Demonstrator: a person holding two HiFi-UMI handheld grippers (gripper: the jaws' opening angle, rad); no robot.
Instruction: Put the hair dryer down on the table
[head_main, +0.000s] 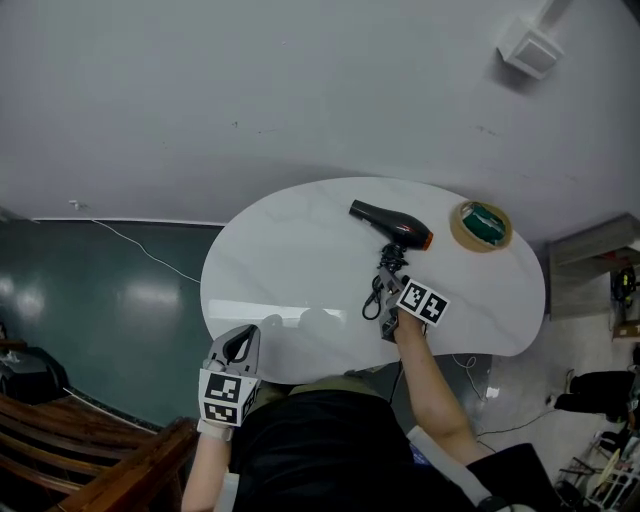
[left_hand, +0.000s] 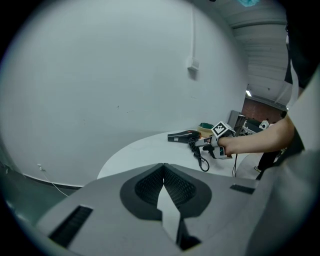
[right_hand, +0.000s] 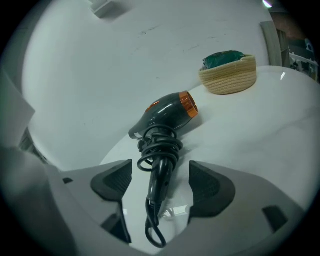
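The black hair dryer with an orange ring round its barrel (head_main: 392, 225) lies on its side on the white oval marbled counter (head_main: 280, 270), toward the far right part of it, with its handle pointing back at the person. A black cord (right_hand: 159, 142) is coiled in loops round the handle and trails off toward the near edge. The right gripper (right_hand: 160, 176) is open wide, its dark ribbed pads (right_hand: 112, 182) standing clear on either side of the handle, which lies between them without being pressed. The left gripper (left_hand: 163, 167) is closed with nothing in it, its jaws meeting at the tips, and hangs at the near left edge of the counter, well apart from the dryer. A round woven basket (head_main: 462, 232) with something green inside (right_hand: 224, 58) sits near the dryer's ringed end, not touching it.
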